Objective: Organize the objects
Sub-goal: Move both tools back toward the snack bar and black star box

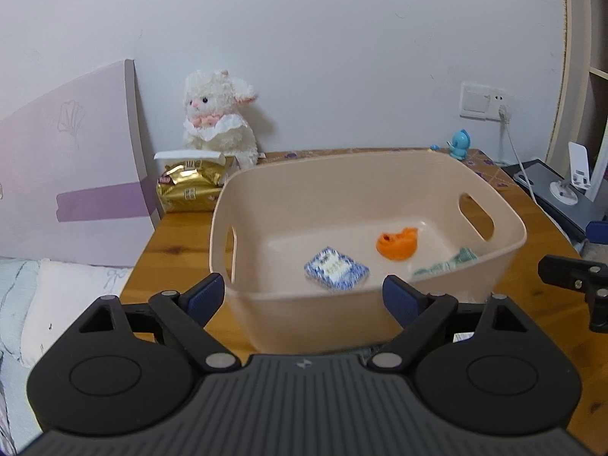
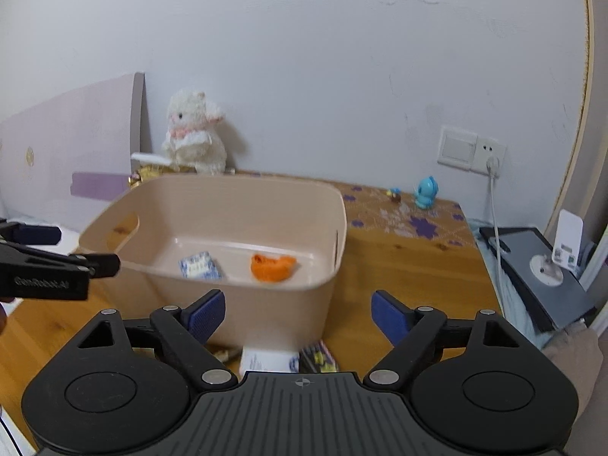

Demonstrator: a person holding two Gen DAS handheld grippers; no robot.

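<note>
Both grippers, left (image 1: pixel 304 296) and right (image 2: pixel 298 311), released and empty; risk: right knocks bin (image 2: pixel 326 266) reaching items (image 2: pixel 317 357) at its 6 o'clock.

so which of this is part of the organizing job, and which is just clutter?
Job: beige bin; inside it the blue-white packet, orange item, green cloth; two open grippers.
Lying about: plush sheep, gold tissue pack, blue figurine.

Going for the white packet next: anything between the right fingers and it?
Nothing visible. The white packet lies below the open right gripper, before the bin, a dark patterned pack beside it.
</note>
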